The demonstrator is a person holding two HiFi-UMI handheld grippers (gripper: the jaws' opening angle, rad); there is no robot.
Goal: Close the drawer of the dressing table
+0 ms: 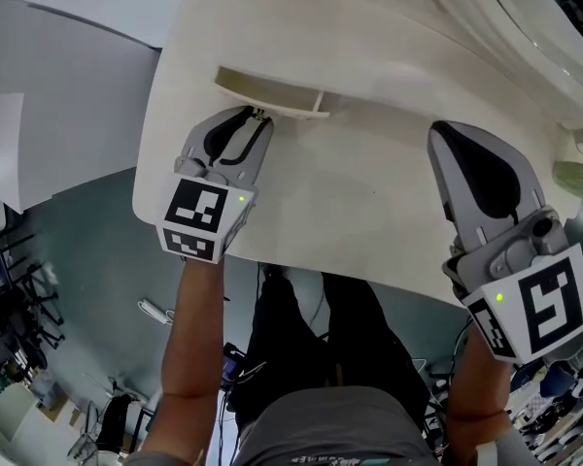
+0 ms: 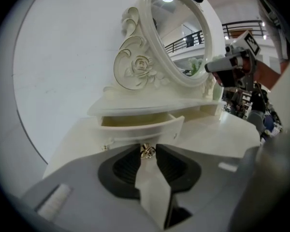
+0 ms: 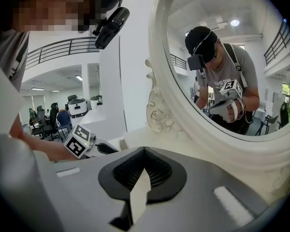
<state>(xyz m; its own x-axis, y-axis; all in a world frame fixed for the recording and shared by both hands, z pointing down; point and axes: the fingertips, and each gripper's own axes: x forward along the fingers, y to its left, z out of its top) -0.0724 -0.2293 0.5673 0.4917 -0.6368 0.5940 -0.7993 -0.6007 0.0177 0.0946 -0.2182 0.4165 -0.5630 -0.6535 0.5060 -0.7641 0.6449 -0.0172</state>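
Drawer [image 1: 272, 90] open on desk [image 1: 369, 212]. Left hand-held gripper [image 2: 148, 148] narrowly apart, knob [image 2: 146, 152] between tips. Right hand-held gripper [image 3: 144, 151] closed, empty.

The dressing table's mirror [image 3: 217, 47] runs off the right gripper view's top edge.

A plain white wall [image 2: 63, 47] rises at the back, evenly lit. The floor [image 1: 87, 260] is smooth grey-blue. A pale panel [image 1: 49, 76] stands at its left edge, and a clutter of cables and dark stands [image 1: 19, 348] fills the lower left corner. Farther off the room opens into a tall white hall. There, an upper gallery carries a dark railing [image 3: 58, 50], with ceiling lights [image 3: 79, 78] glowing beneath it. Office chairs [image 3: 50, 124] and white drum-shaped machines [image 3: 77, 106] stand below.
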